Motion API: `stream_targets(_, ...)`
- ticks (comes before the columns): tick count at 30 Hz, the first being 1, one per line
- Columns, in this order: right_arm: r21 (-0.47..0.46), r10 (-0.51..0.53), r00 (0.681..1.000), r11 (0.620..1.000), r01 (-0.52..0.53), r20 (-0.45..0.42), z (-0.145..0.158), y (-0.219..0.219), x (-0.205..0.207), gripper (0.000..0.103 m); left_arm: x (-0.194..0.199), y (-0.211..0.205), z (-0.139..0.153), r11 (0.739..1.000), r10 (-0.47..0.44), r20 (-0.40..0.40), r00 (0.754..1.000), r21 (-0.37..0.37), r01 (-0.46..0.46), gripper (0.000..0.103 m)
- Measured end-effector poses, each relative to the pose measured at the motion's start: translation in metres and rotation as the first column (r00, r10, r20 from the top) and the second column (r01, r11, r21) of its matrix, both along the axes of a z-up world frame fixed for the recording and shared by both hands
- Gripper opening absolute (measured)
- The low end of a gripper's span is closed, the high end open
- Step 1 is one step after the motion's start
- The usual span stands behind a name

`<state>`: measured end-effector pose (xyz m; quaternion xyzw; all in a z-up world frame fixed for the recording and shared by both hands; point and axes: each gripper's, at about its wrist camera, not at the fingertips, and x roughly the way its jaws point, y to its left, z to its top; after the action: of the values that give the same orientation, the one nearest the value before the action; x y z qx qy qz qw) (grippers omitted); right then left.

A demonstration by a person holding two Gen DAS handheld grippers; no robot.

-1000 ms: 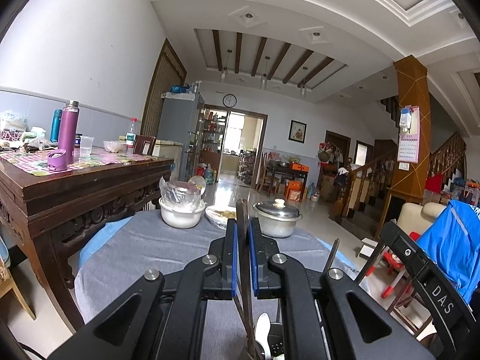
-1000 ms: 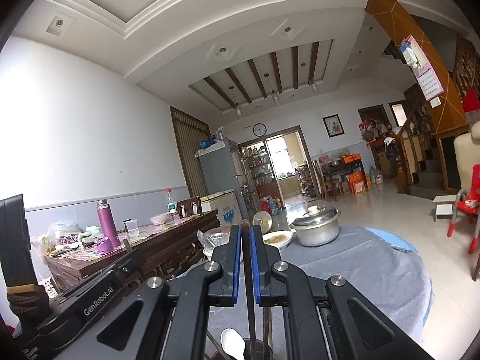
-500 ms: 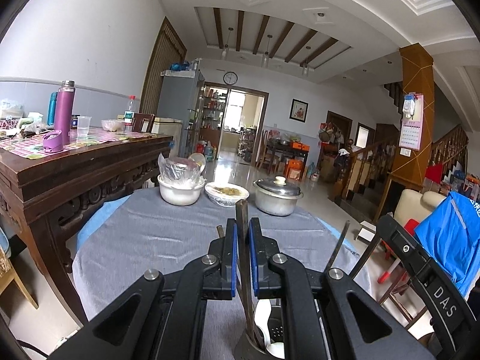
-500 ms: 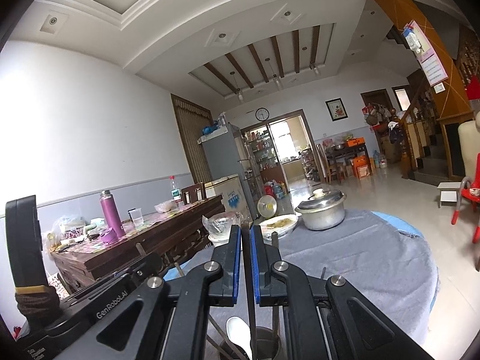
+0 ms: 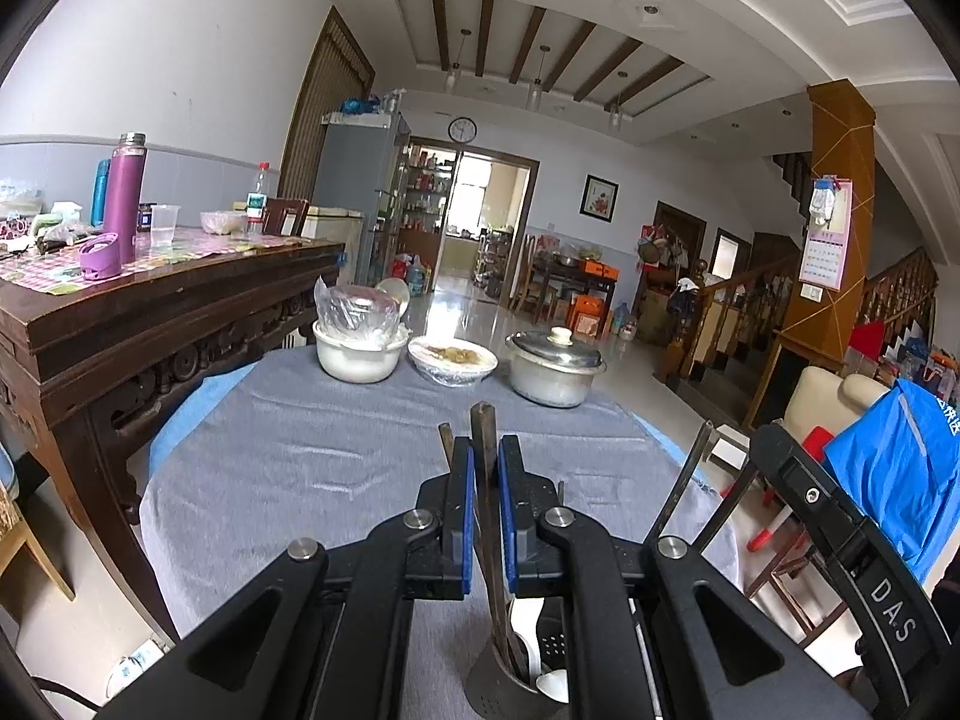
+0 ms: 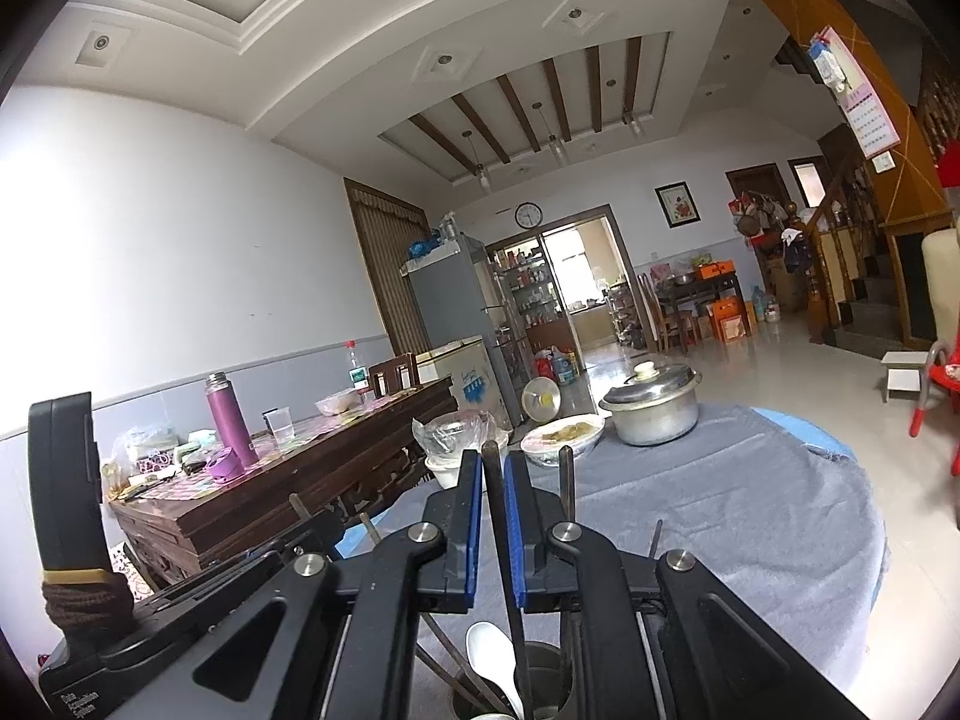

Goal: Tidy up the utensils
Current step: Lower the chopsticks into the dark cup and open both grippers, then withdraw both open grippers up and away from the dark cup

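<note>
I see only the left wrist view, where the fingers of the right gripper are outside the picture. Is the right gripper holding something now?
Observer: Yes. The right gripper is shut on a dark chopstick.
Operator: Is it one chopstick or a pair, like the chopsticks in my left gripper?
Observer: One only, as far as the right wrist view shows.
Operator: Where does its lower end go?
Observer: Down into the metal holder, just right of the white spoon.
</note>
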<state>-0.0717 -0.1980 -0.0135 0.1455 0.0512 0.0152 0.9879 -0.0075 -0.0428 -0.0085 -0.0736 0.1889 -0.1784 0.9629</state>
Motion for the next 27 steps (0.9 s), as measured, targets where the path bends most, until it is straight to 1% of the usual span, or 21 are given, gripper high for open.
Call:
stream_targets(2,0.009,-0.001,1.000,1.000,0.001,0.000,0.001,-0.001,0.000,0.010,0.002,0.001,0.000,1.000,-0.009,-0.018,1.000,-0.002,0.009,0.009)
stream_targets(3,0.011,-0.004,1.000,1.000,0.004,0.002,0.002,-0.002,0.000,0.010,0.002,0.001,-0.001,1.000,-0.010,-0.024,1.000,0.000,0.010,0.011)
stream_targets(4,0.018,-0.006,1.000,1.000,0.006,0.007,0.002,-0.005,-0.001,0.010,0.002,0.002,0.000,1.000,-0.014,-0.030,0.999,-0.001,0.014,0.020)
stream_targets(5,0.032,-0.005,1.000,0.999,0.004,0.013,0.003,-0.007,-0.003,0.013,0.003,0.004,-0.001,1.000,-0.015,-0.037,0.999,-0.002,0.015,0.028)
stream_targets(6,0.045,-0.002,1.000,0.999,0.001,0.017,0.003,-0.009,-0.004,0.029,0.003,0.005,-0.001,1.000,-0.013,-0.043,0.999,-0.002,0.013,0.047)
stream_targets(7,0.058,-0.004,1.000,0.998,0.003,0.021,0.003,-0.011,-0.006,0.053,0.003,0.007,-0.001,1.000,-0.006,-0.044,0.999,-0.003,0.006,0.059)
stream_targets(8,0.064,-0.015,0.999,0.998,0.013,0.031,0.004,-0.014,-0.008,0.063,0.003,0.008,-0.001,1.000,-0.001,-0.042,0.999,-0.004,0.001,0.060)
stream_targets(9,0.066,-0.024,0.999,0.998,0.021,0.042,0.004,-0.015,-0.010,0.065,0.002,0.009,-0.001,1.000,0.001,-0.036,0.999,-0.002,-0.001,0.060)
stream_targets(11,0.066,-0.038,0.997,0.997,0.033,0.072,0.006,-0.018,-0.016,0.065,0.001,0.011,0.000,1.000,0.003,-0.028,1.000,0.008,-0.003,0.061)
stream_targets(12,0.060,-0.052,0.996,0.997,0.048,0.078,0.007,-0.020,-0.017,0.065,0.000,0.011,0.000,1.000,0.004,-0.027,1.000,0.012,-0.003,0.063)
stream_targets(14,0.055,-0.068,0.995,0.996,0.064,0.074,0.008,-0.024,-0.018,0.065,-0.002,0.013,-0.002,1.000,0.007,-0.026,1.000,0.020,-0.006,0.066)
stream_targets(16,0.071,-0.099,0.993,0.993,0.094,0.066,0.006,-0.033,-0.020,0.065,-0.004,0.016,-0.005,0.999,0.011,-0.030,0.999,0.035,-0.010,0.073)
stream_targets(19,0.080,-0.136,0.990,0.988,0.133,0.039,0.001,-0.046,-0.021,0.065,-0.007,0.022,-0.012,0.998,0.025,-0.042,0.999,0.061,-0.022,0.075)
stream_targets(21,0.087,-0.175,0.985,0.981,0.173,0.013,-0.004,-0.058,-0.023,0.065,-0.009,0.026,-0.018,0.996,0.038,-0.061,0.997,0.077,-0.033,0.077)
stream_targets(24,0.107,-0.213,0.977,0.971,0.215,-0.032,-0.009,-0.075,-0.025,0.065,-0.008,0.033,-0.028,0.995,0.053,-0.122,0.991,0.094,-0.041,0.078)
stream_targets(27,0.157,-0.239,0.968,0.956,0.249,-0.081,-0.015,-0.092,-0.028,0.065,-0.006,0.036,-0.035,0.994,0.064,-0.174,0.983,0.098,-0.048,0.078)
